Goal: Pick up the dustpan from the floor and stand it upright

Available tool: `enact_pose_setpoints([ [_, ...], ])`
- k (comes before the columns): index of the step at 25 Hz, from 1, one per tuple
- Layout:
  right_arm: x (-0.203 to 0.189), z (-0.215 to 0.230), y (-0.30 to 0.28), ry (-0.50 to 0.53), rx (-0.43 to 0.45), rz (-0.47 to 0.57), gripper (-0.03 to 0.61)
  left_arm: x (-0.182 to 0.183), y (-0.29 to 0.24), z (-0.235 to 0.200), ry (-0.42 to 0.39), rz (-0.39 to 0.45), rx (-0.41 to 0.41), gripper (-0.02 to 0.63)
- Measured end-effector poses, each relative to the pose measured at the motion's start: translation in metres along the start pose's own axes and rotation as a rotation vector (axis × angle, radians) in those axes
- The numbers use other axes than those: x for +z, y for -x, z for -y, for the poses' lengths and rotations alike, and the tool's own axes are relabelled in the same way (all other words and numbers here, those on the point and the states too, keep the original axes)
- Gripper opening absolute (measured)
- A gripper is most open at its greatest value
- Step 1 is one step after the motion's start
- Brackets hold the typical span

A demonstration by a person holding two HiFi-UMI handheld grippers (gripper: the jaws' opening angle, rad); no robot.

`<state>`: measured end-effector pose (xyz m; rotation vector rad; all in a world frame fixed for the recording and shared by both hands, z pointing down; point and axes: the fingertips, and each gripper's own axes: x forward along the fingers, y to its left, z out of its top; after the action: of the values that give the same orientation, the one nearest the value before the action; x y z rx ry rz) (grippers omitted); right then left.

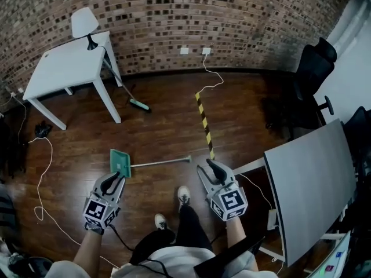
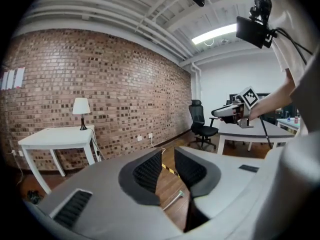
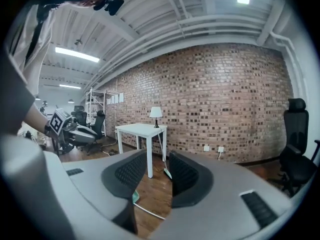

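Observation:
A green dustpan [image 1: 120, 162] lies flat on the wooden floor, its long pale handle [image 1: 163, 163] stretching to the right. My left gripper [image 1: 117, 177] hovers just short of the pan's near edge, open, with nothing between its fingers. My right gripper [image 1: 213, 165] is to the right of the handle's end, also open and empty. In the left gripper view the jaws [image 2: 168, 156] stand apart, and the handle's end [image 2: 175, 199] shows on the floor between them. In the right gripper view the gripper [image 3: 158, 159] frames a corner of the dustpan [image 3: 135, 196] low down.
A white table [image 1: 69, 65] with a lamp [image 1: 86, 23] stands at the back left, a broom [image 1: 138, 104] leaning on it. A yellow-black strip [image 1: 204, 125] lies on the floor. A grey desk [image 1: 313, 184] and black chairs [image 1: 310, 74] fill the right. Cables [image 1: 43, 172] trail at left.

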<state>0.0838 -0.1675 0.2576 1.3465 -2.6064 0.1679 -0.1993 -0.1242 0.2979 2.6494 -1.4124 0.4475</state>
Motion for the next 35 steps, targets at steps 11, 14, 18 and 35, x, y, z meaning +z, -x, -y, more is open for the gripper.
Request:
enact_pose_setpoints([
  [11, -0.197, 0.096, -0.128, -0.026, -0.01, -0.063, 0.165, -0.166, -0.161, -0.05, 0.02, -0.117, -0.04, 0.104],
  [14, -0.275, 0.124, -0.168, -0.02, -0.014, -0.071, 0.175, -0.244, -0.215, -0.061, 0.029, -0.139, -0.052, 0.104],
  [18, -0.384, 0.148, -0.207, -0.022, -0.013, -0.099, 0.175, -0.346, -0.276, -0.065, 0.024, -0.188, -0.065, 0.108],
  [35, -0.752, 0.161, -0.298, -0.096, -0.027, -0.263, 0.231, -0.672, -0.391, -0.067, -0.167, -0.481, -0.261, 0.178],
])
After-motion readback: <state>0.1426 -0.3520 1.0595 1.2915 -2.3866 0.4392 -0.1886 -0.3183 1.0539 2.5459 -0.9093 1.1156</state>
